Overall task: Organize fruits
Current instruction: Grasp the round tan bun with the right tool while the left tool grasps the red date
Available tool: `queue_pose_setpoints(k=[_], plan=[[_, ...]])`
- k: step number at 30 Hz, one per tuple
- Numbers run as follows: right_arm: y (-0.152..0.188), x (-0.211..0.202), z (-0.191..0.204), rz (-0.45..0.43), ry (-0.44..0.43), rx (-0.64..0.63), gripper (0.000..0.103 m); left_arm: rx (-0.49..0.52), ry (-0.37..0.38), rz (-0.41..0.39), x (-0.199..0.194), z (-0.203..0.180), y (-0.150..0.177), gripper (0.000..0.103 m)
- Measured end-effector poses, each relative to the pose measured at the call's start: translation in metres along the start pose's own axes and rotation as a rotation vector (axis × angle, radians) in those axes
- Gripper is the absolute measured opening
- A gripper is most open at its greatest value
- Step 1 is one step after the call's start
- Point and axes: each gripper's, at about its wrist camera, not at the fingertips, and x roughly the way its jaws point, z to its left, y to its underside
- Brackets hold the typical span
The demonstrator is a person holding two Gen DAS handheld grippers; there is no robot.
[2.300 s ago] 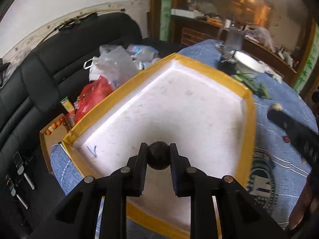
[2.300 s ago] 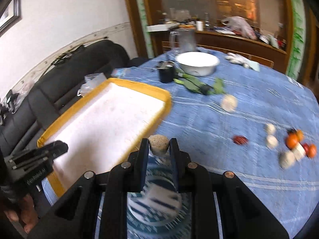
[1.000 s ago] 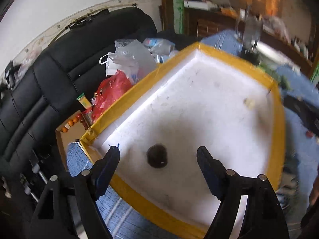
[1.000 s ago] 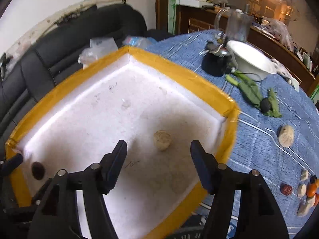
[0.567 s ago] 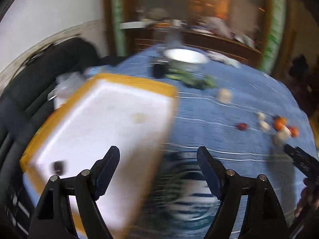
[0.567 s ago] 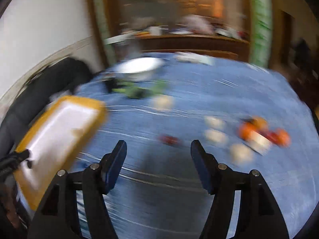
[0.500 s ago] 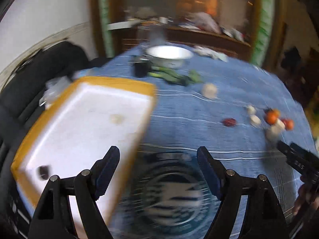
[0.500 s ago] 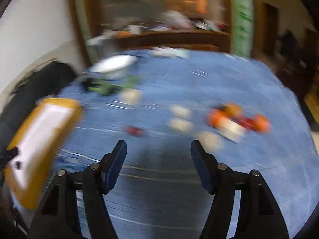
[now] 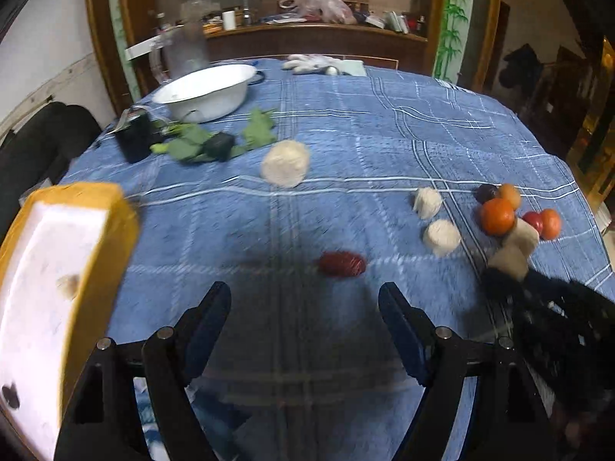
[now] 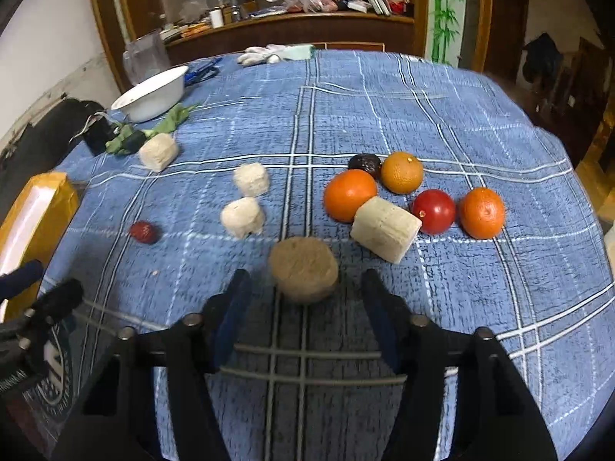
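The right gripper (image 10: 303, 288) is closing around a round, tan, rough-topped fruit (image 10: 303, 269) sitting between its jaws, pads not yet touching; the left gripper (image 9: 303, 307) gapes empty behind a wrinkled red fruit (image 9: 342, 264)

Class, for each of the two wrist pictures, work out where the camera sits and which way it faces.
Left wrist: on the left gripper, angled down at the blue checked tablecloth and small red fruit; its open fingers show.
Right wrist: on the right gripper, jaws closing around the round tan block, not yet touching.
Shared: white enamel bowl, yellow-rimmed foam tray, oranges, each other's gripper.
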Motion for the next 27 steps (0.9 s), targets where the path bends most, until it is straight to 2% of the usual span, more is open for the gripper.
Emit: queue_pose_setpoints(k=[2,5,6,7,8,9,17,20,27], plan=[[-0.001,0.0,-0.002,-0.006,-0.019,0.001,0.036,0.0,0.004,0.009,0.01,-0.005,-0.004,0.077],[0.001,0.0,-0.007,-0.021,-0.052,0.023,0.036,0.007,0.011,0.029,0.023,-0.014,-0.005,0.064],[0.001,0.0,-0.007,-0.024,-0.059,0.028,0.036,0.007,0.008,0.028,0.025,-0.015,-0.005,0.059],[0.001,0.0,-0.008,-0.027,-0.065,0.031,0.036,-0.005,0.004,0.013,0.025,-0.014,-0.005,0.048],[0.002,0.0,-0.009,-0.03,-0.071,0.032,0.036,-0.01,0.015,0.007,0.024,-0.014,-0.005,0.044],[0.002,0.0,-0.01,-0.031,-0.079,0.037,0.036,-0.007,0.02,0.005,0.025,-0.014,-0.006,0.03],[0.002,0.0,-0.012,-0.033,-0.102,0.043,0.036,-0.001,0.002,0.023,0.007,-0.011,0.006,0.03],[0.002,0.0,-0.012,-0.033,-0.096,0.04,0.036,-0.007,-0.016,0.022,-0.007,-0.006,0.015,0.03],[0.006,-0.014,0.0,-0.036,-0.058,0.001,0.036,-0.021,-0.005,-0.013,-0.04,0.001,0.034,0.03]])
